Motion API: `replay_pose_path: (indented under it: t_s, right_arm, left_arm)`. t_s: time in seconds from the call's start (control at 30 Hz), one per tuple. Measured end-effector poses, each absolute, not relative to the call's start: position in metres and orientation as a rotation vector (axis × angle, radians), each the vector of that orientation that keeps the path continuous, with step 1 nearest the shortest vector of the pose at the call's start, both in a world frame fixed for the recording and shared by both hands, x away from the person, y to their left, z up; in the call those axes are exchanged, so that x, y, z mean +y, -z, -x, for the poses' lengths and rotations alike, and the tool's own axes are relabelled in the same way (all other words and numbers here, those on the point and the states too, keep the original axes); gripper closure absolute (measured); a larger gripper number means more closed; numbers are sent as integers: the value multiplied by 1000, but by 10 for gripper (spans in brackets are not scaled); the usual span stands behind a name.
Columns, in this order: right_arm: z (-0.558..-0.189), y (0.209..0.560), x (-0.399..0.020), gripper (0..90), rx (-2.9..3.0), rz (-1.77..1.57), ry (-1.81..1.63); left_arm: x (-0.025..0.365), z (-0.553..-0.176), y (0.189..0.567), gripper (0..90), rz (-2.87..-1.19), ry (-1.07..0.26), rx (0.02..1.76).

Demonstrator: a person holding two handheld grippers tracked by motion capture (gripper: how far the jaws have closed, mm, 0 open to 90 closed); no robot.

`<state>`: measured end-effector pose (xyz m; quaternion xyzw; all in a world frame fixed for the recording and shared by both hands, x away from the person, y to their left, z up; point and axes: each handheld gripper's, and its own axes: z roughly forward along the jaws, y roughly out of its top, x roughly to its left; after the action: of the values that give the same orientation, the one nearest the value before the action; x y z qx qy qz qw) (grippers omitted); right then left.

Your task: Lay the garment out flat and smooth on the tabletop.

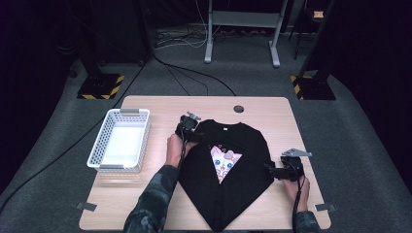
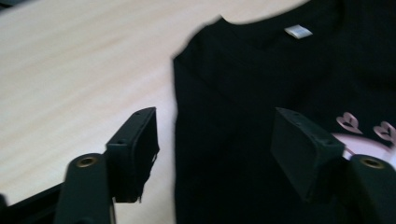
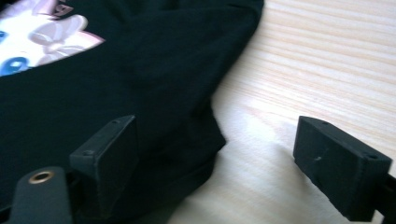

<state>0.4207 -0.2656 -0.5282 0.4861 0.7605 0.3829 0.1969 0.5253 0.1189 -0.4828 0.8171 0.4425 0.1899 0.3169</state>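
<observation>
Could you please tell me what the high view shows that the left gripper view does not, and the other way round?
High view: the white basket left of the black T-shirt, the right gripper at its right edge, and the cat print.
Left gripper view: the collar label and the left gripper with open jaws, its pads straddling the shirt's edge.
Both: shirt and wooden table.

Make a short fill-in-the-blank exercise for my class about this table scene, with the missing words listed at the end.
1. The T-shirt on the table is ____ in colour.
2. The white basket stands to the ____ of the T-shirt in the high view.
3. The left gripper has its jaws ____.
4. The picture printed on the T-shirt shows a cartoon ____.

Missing words: black; left; open; cat
</observation>
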Motion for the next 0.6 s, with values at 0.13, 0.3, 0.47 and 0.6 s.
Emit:
replay_pose_path:
  t_s: [0.13, 0.3, 0.47, 0.6]
  right_arm:
    - [-412, 527, -263, 98, 2130, -1340, -1113]
    - [-409, 528, -258, 74, 2155, -1335, -1098]
    - [-405, 528, -253, 52, 2184, -1331, -1120]
    - [-401, 529, -248, 32, 2194, -1314, -1099]
  left_arm:
    - [125, -504, 497, 215, -2108, -404, 1147]
    - [129, -479, 500, 152, -2105, -366, 1113]
    - [130, -452, 502, 103, -2136, -370, 1081]
    - [131, -430, 507, 50, -2151, -404, 1070]
